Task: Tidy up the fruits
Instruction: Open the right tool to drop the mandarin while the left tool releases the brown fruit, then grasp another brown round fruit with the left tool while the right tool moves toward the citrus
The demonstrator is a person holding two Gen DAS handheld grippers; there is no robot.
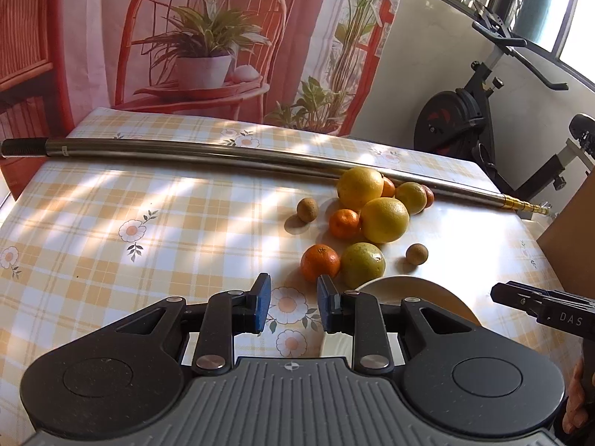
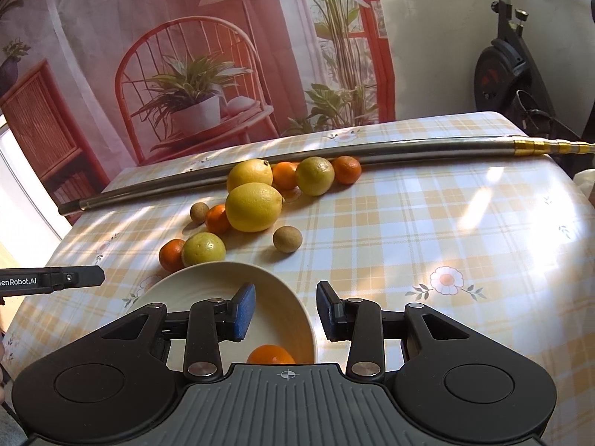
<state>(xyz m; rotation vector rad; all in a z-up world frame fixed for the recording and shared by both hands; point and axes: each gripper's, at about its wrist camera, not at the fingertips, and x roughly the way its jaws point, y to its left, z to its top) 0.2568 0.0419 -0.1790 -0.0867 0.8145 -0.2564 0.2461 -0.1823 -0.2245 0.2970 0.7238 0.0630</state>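
A loose heap of fruit lies on the checked tablecloth: two big yellow citrus [image 1: 385,220] [image 2: 253,206], two greenish ones [image 1: 363,264] [image 2: 203,249], several tangerines [image 1: 320,263] [image 2: 171,254] and two small brown fruits [image 1: 307,209] [image 2: 287,238]. A cream bowl [image 1: 409,286] [image 2: 208,275] stands in front of the heap with one tangerine [image 2: 271,355] in it. My left gripper [image 1: 293,303] hovers left of the bowl, jaws drawn in to a narrow gap, nothing between them. My right gripper [image 2: 285,308] hangs over the bowl's right rim, jaws just as narrow and empty.
A long metal pole [image 1: 223,152] [image 2: 409,150] lies across the table behind the fruit, touching the rear pieces. An exercise bike [image 1: 465,111] stands past the far right corner. A brown cardboard box [image 1: 569,230] sits at the right edge. A printed curtain hangs behind.
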